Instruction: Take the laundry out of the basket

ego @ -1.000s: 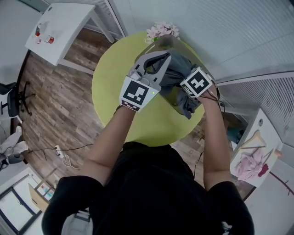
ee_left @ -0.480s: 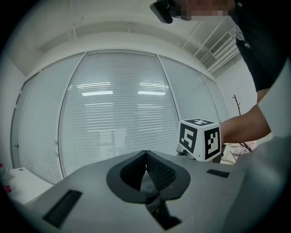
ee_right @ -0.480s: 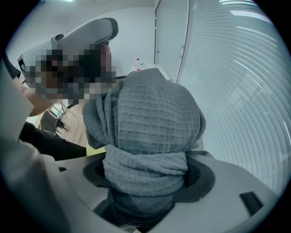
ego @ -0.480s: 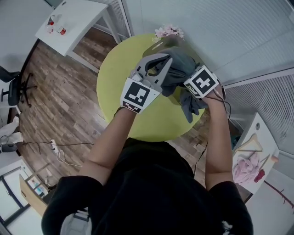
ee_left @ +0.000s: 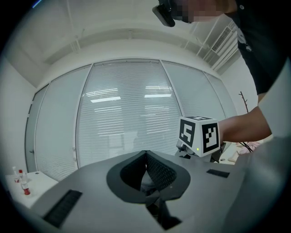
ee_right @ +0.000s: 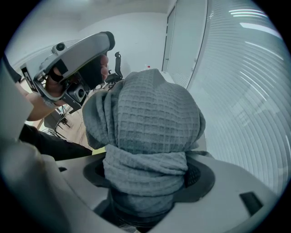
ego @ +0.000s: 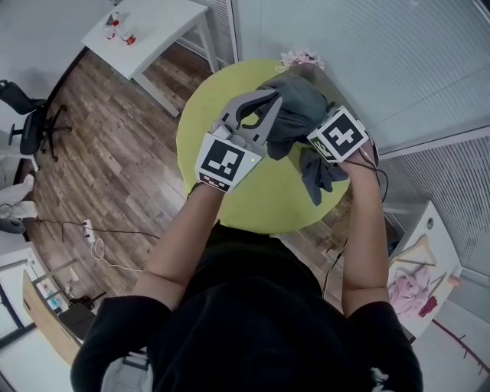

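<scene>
Over far half of table (ego: 264, 207): towel (ego: 295, 115), grey waffle weave, bunched up, one end hanging down.
R gripper (ee_right: 146, 175): mine, jaws wide but packed w/ towel, pads pressing its thick roll from both sides.
L gripper (ee_left: 145, 157): I hold it level, just left of towel's top; jaws pressed together at tips.
Flowers (ego: 301, 57): pink, at table's far edge, behind towel.
Floor (ego: 115, 153): wood planks round table.

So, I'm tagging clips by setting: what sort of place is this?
Probably an office or lab room: a swivel chair, a white table with small bottles, and slatted blinds over glass walls.
</scene>
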The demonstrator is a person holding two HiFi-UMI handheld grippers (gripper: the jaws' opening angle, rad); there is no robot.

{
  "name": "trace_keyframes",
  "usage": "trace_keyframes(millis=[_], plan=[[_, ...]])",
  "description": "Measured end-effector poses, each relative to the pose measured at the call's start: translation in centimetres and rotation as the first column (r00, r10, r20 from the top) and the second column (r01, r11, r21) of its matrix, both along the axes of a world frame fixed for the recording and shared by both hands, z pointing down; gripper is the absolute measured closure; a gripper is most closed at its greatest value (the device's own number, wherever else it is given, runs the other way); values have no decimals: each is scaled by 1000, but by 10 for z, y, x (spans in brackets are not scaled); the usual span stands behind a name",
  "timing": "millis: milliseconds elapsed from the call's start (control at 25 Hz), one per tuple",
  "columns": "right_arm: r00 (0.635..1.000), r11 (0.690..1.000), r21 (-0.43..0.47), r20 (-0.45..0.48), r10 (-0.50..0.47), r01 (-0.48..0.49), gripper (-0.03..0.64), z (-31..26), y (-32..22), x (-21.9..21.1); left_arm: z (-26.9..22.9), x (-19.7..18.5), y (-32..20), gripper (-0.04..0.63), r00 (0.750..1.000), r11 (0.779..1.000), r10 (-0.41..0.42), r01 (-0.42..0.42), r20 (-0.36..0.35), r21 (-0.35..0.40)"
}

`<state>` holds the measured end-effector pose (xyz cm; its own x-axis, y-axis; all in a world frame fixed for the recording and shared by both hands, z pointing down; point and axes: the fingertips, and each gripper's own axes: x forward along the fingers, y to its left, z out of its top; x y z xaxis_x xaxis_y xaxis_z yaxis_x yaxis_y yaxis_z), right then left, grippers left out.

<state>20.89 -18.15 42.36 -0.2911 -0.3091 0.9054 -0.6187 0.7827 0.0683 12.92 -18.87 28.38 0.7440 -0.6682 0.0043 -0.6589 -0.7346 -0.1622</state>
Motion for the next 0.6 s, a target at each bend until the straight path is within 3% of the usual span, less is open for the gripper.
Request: trace_keyframes(millis=[600], plan=[[1000, 1000, 10, 6, -19, 18, 241, -11, 8, -137, -10, -127, 0, 584, 1000, 1000, -9, 9, -17, 17]])
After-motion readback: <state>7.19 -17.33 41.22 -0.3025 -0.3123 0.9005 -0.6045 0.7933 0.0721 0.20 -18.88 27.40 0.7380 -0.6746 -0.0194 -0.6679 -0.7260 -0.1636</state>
